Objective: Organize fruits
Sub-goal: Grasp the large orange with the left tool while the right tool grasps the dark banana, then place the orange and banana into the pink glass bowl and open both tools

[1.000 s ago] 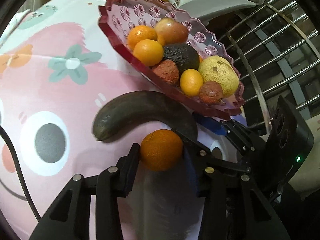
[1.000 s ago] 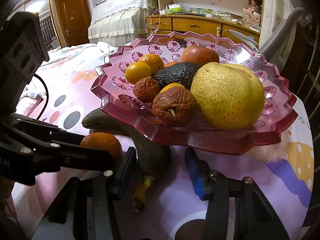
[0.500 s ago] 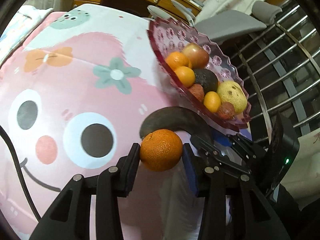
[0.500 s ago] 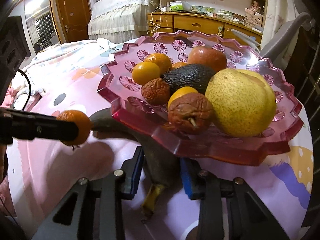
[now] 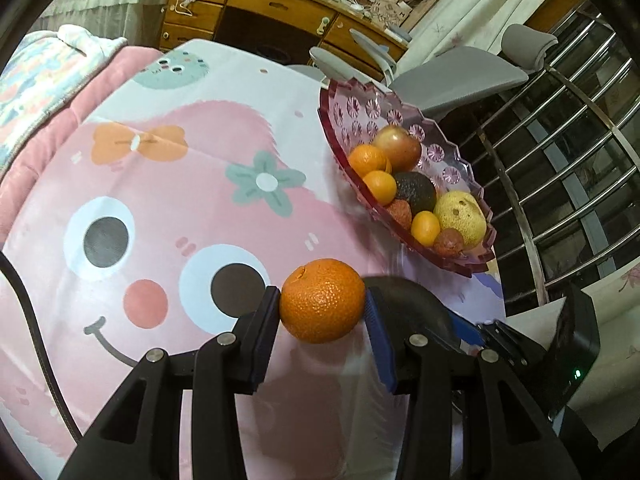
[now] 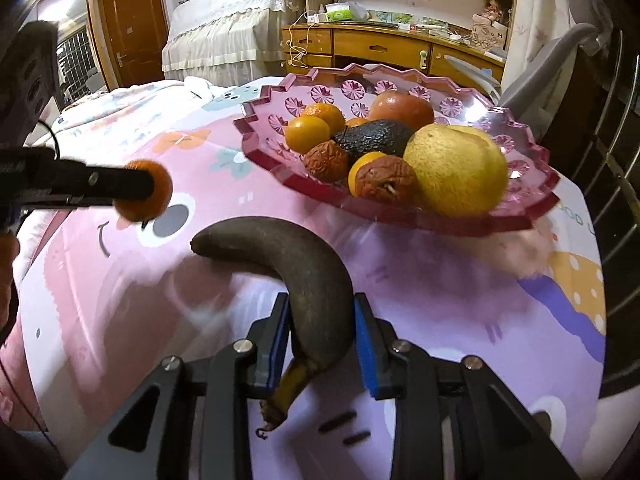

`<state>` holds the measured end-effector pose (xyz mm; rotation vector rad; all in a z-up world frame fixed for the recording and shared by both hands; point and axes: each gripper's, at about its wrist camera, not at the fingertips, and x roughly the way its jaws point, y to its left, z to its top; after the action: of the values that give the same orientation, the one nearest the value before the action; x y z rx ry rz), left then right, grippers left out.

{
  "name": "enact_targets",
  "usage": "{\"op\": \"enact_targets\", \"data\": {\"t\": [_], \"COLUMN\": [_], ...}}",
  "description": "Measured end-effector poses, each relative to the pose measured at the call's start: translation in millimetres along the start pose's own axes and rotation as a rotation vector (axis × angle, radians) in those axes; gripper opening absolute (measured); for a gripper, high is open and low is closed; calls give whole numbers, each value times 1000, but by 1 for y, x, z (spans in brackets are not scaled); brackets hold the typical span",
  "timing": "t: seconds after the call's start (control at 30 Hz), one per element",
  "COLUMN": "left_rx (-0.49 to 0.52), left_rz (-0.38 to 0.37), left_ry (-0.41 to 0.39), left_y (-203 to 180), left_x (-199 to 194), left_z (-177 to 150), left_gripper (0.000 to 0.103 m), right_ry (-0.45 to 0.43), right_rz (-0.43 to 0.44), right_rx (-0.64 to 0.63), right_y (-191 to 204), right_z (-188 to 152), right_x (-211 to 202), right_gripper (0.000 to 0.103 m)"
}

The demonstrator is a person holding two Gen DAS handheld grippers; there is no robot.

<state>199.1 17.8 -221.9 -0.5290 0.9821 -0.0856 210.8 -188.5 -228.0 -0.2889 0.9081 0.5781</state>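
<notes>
My left gripper [image 5: 320, 300] is shut on an orange [image 5: 322, 306] and holds it above the pink cartoon tablecloth [image 5: 160, 200], left of the plate. The right wrist view shows that same orange [image 6: 158, 196] off to the left. A blackened banana [image 6: 280, 244] curves across the cloth. My right gripper [image 6: 320, 312] is closing its jaws on the banana's stem end, and the blue pads touch both of its sides. The pink scalloped plate [image 6: 520, 216] behind holds a pear [image 6: 456, 172], an avocado [image 6: 376, 138], an apple, small oranges and wrinkled brown fruits.
A grey office chair [image 5: 452, 80] and a steel railing [image 5: 560, 168] stand beyond the table's right edge. A wooden dresser [image 6: 380, 46] and a covered bed [image 6: 224, 36] lie at the back. A black cable [image 5: 36, 340] runs along the left.
The right jaws closed in from wide apart onto the banana. The left gripper carried the orange up and leftward, away from the banana and plate.
</notes>
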Motion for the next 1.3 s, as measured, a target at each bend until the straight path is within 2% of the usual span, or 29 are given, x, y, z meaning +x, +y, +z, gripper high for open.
{"op": "enact_targets", "data": {"t": [0.33,0.5,0.77,0.87,0.97,1.13,1.3], "left_rx": [25,48,60,41,26,27,54], "left_rz": [0,0,15,20,26,52,63], "left_ry": [-97,-143,-229,-257,-265,-231,-196], "left_y": [-10,-20,-36,-41,-46,-57,-74], "left_x": [-29,-40,-44,-37,-26,3,28], "left_z": [14,27,59,72,82,96,101], "left_gripper": [41,41,41,41,41,41,41], "right_ry": [-29,-103,-215,-247,-283,-314,-296], "right_rz": [-13,7,11,4,-3,-22,-41], "right_rx": [-31,-85,-69,-47,28,153,261], "right_y": [6,8,-12,-23,-41,-73,-101], "right_z": [2,18,57,70,78,87,88], "right_x": [-44,-70,-91,-88,-78,-53,-24], "right_gripper": [31,31,31,31,31,31,31]}}
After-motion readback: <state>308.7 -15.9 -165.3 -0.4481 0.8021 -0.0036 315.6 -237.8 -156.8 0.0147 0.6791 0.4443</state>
